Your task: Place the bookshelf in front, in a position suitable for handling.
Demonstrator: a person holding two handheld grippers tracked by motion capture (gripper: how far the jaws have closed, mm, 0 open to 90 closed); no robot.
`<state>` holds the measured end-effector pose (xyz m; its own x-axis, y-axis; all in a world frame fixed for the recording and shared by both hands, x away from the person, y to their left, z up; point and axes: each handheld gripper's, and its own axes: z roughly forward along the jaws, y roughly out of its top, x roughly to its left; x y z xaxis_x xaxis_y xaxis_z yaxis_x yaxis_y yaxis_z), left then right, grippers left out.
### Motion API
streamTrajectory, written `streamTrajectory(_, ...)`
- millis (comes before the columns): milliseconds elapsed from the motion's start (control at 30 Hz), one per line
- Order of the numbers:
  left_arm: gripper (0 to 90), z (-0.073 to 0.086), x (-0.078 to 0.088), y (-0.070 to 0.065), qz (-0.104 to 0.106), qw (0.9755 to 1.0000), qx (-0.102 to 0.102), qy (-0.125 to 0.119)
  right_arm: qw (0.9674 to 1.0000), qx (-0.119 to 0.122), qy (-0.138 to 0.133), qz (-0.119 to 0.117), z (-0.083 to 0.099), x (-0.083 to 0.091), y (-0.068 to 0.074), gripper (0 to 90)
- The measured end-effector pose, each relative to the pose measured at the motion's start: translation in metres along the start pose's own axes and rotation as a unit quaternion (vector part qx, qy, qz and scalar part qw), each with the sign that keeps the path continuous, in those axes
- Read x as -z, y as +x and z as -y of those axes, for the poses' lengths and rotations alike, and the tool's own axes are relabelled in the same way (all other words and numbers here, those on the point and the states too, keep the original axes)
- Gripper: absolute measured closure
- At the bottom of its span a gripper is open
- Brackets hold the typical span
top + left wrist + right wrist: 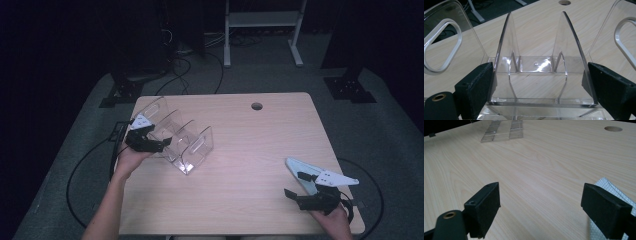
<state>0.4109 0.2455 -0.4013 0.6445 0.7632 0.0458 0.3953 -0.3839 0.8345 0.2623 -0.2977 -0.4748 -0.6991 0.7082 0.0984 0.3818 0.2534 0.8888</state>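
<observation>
Left gripper [156, 141], left of centre in the high view: jaws spread wide, one on each side of the clear acrylic rack [184, 141]. In the left gripper view the pads [477, 87] sit against the outer walls of the rack's [537, 75] near end; whether they press or merely touch, cannot tell. Rack stands on the table [250, 145], toward its left edge, upright dividers in a row; two of these rise between the jaws in the left gripper view, the end panels with rounded cut-outs at the upper left and upper right of the frame

Right gripper [300, 187], lower right of the high view: jaws spread, nothing between them, bare table [529, 170] beyond. A pale quilted sheet [610, 191] lies by one jaw, lower right of the right gripper view
</observation>
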Motion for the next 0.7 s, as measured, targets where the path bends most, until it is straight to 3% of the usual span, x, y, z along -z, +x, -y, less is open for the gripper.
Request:
streamTrajectory(433, 8.6, -0.015, -0.017, -0.056, 0.01, 0.9998, -0.012, 0.008, 1.0, 0.0, -0.002, 0.005, 0.001, 0.005, -0.003, 15.2)
streamTrajectory(700, 8.7, -0.019, -0.023, -0.08, 0.019, 0.9996, -0.018, 0.005, 1.0, 0.001, -0.001, 0.004, 0.001, 0.005, -0.002, 15.2)
